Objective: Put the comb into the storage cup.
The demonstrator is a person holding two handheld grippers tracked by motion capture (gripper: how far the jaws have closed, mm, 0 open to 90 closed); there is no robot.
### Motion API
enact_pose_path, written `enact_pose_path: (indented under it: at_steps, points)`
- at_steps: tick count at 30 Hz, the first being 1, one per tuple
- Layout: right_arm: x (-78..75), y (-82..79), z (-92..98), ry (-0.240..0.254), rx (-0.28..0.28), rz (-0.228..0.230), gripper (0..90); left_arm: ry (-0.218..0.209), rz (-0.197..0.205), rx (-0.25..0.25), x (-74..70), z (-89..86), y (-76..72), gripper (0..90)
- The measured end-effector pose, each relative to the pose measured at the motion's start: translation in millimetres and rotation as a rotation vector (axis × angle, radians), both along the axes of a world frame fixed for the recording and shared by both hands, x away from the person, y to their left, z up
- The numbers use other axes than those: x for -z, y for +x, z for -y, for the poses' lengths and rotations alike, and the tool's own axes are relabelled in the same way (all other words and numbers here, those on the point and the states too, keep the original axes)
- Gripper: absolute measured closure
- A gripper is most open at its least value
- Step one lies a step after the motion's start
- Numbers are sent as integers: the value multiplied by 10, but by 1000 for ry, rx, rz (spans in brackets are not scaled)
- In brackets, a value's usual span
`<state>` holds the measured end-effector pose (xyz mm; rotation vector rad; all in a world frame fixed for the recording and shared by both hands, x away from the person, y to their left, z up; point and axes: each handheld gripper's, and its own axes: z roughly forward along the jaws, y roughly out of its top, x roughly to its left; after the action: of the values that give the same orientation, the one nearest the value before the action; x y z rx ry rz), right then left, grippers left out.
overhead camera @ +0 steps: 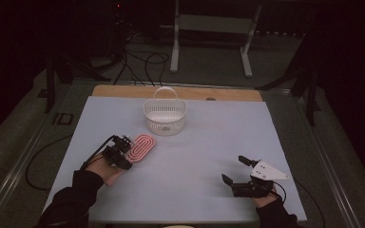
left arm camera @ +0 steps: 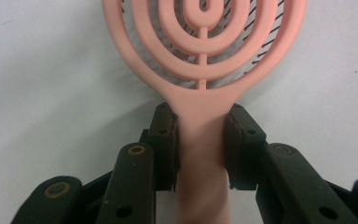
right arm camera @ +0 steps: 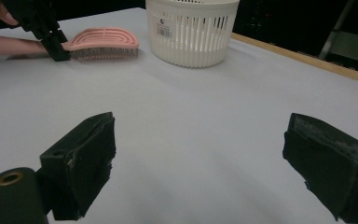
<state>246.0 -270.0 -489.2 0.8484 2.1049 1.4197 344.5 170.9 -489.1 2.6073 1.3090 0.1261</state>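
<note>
A pink hairbrush [overhead camera: 141, 146] with a slotted oval head lies bristles down on the pale table cover, left of the middle. My left gripper [overhead camera: 122, 153] comes at it from the near left, and both pads press on the neck of its handle [left arm camera: 200, 140]. The left gripper [left arm camera: 200, 126] is shut there, and the right gripper view shows it [right arm camera: 51, 42] clamped beside the brush head [right arm camera: 102, 39]. My right gripper [overhead camera: 233, 169] rests low over the near right of the table. Its jaws stand wide apart with nothing between them [right arm camera: 200, 154].
A white slatted basket [overhead camera: 165, 118] with a raised handle stands at the back middle, just beyond the brush; its wall [right arm camera: 191, 32] shows a label. A bare wooden strip [overhead camera: 123, 90] edges the table's far side. Cables and a metal stand lie on the floor behind.
</note>
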Motion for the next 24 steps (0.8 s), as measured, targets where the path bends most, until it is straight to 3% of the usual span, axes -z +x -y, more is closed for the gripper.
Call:
enact_pose_path:
  at_steps: [9, 18, 24]
  points:
    - [-1, -1, 0, 1, 1, 0, 90, 21, -7, 28, -6, 20, 12, 709]
    - [1, 1, 4, 2, 5, -1, 90, -38, 38, 8, -4, -39, -32, 712]
    - [2, 5, 4, 3, 6, -5, 90, -73, 56, 39, -25, -40, -90, 712]
